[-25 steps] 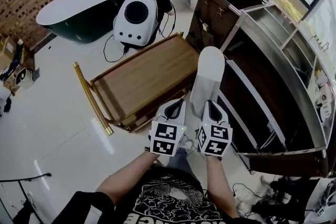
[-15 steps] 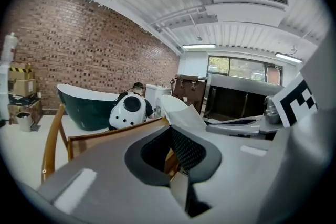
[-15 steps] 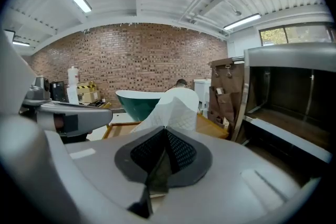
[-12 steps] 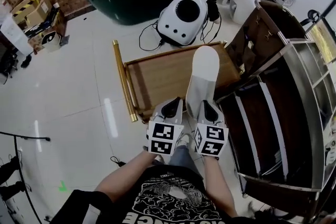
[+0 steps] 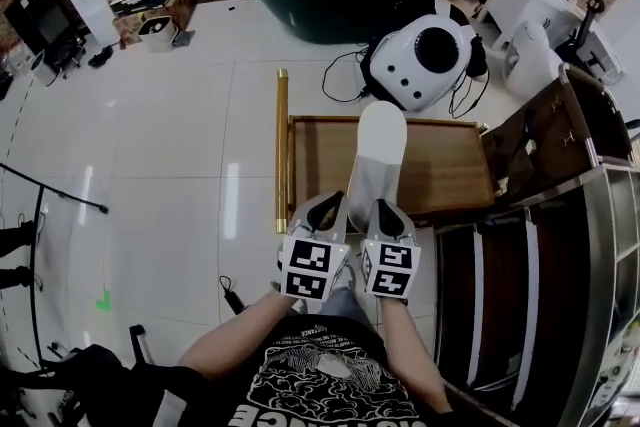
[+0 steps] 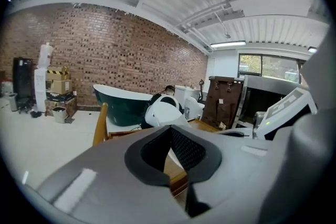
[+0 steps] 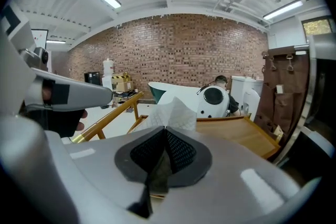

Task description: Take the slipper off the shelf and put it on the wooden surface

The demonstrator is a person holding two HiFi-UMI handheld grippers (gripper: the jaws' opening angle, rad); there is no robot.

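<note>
Slipper (image 5: 381, 147), now over wood (image 5: 452, 177), in hand-held gripper (image 7: 166, 140)

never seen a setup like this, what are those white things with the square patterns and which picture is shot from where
No robot here: a person holds two white hand-held grippers, and the patterned cubes are part of them. One picture comes from a head camera looking down; the others ride on each gripper. The right gripper is clamped on a long white fabric slipper, which reaches out over the brown wooden surface. The left gripper is closed on nothing.
</note>
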